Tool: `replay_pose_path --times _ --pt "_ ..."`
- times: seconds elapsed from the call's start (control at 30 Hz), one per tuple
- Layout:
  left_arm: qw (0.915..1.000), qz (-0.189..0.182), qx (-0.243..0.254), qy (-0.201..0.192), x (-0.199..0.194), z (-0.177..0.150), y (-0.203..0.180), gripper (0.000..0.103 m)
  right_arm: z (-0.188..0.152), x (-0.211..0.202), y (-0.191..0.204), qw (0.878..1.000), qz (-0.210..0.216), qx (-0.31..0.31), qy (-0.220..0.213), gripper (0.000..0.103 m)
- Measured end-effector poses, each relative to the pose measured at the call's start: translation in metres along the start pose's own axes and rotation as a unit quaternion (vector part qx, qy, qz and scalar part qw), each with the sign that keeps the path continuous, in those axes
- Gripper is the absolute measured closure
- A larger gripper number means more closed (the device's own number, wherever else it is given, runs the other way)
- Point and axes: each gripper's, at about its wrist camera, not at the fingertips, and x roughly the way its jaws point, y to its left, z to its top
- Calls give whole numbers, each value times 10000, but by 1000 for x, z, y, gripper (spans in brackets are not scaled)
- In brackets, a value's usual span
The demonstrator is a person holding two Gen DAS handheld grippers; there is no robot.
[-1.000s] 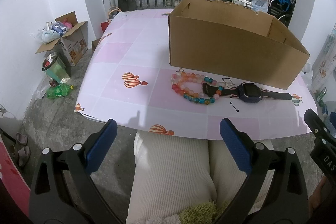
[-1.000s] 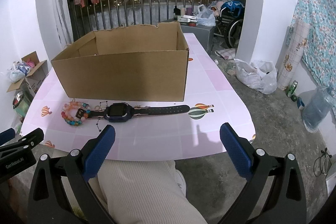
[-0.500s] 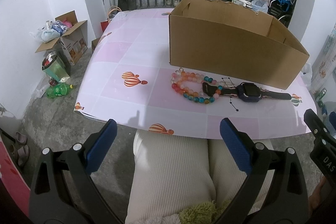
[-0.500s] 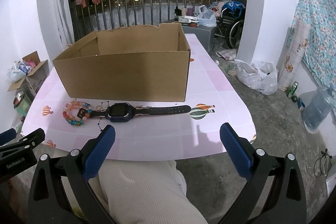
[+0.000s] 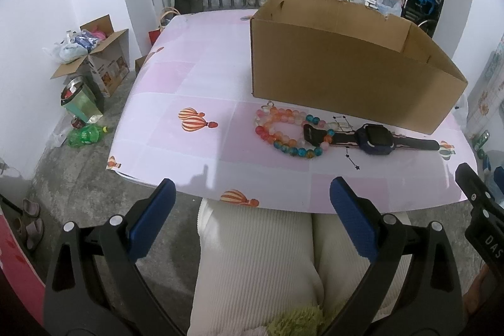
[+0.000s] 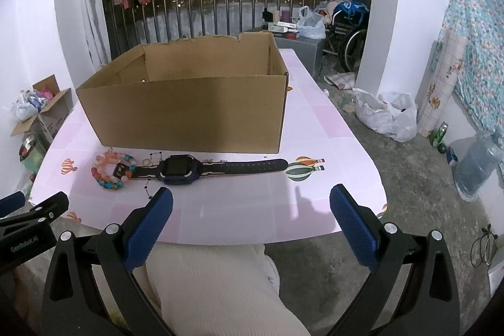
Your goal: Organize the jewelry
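The left gripper (image 5: 250, 211) has its black plastic arms spread wide, the ribbed blue pads (image 5: 152, 221) well apart and holding nothing, above a lap in cream ribbed fabric. The right gripper (image 6: 251, 218) is spread the same way, also empty. Beyond them lies the glossy pink tablecloth (image 5: 195, 90) printed with striped balloons. On it, a coiled beaded bracelet (image 5: 285, 131) of round translucent orange, pink and teal beads touches the strap end of a dark smartwatch (image 6: 179, 169) with a squarish face. The watch lies flat, its long axis running left to right, parallel to the near wall of the open cardboard box (image 6: 189, 112) just behind it. Since a second ago both grippers have eased slightly forward; the jewelry has not moved.
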Motion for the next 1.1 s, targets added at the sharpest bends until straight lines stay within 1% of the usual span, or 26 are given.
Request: replay_pose_path --times 0.13,0.27,0.37,0.43,0.47,0.5,0.53,0.57,0.6,0.67,0.7,0.77,0.8,0.9,0.93,0.97,1.1 --pt "10000 -68 10 28 6 4 -1 8 5 10 -1 10000 -2 -3 98 6" --pt "9998 -96 86 145 17 11 -4 9 11 21 -6 9999 -4 2 165 6" --pt "9993 -205 87 293 29 16 -4 9 15 34 -9 9995 120 -27 289 6" --pt "9992 -254 106 290 35 19 -4 8 16 41 -11 9991 234 -7 348 6" --pt "9991 -312 122 267 36 20 -5 8 16 44 -13 9988 314 11 373 6" --pt "9987 -445 170 203 38 21 -6 8 17 48 -15 9984 400 33 406 6" --pt "9974 -667 256 125 39 22 -6 8 18 54 -18 9978 487 69 448 6" --pt "9959 -846 308 100 40 23 -7 8 18 55 -19 9977 493 69 453 6" --pt "9932 -1115 332 78 41 24 -8 8 19 59 -22 9979 471 44 451 6" --pt "9912 -1288 316 34 41 26 -10 8 21 63 -27 9977 507 -15 461 6" --pt "9903 -1349 346 36 42 28 -13 8 22 65 -28 9976 523 -22 458 6" --pt "9906 -1287 472 44 46 30 -20 8 25 70 -35 9972 597 0 447 6" --pt "9905 -1223 621 62 48 32 -27 8 27 73 -38 9967 666 31 467 6" --pt "9884 -1277 817 61 52 34 -37 8 32 80 -46 9955 787 151 509 6" --pt "9876 -1320 855 33 53 35 -39 8 34 83 -50 9948 852 191 517 10" --pt "9866 -1380 865 -1 53 36 -40 8 36 86 -53 9942 906 217 530 17" --pt "9843 -1621 696 22 63 46 -37 8 40 99 -56 9898 1213 313 682 29"
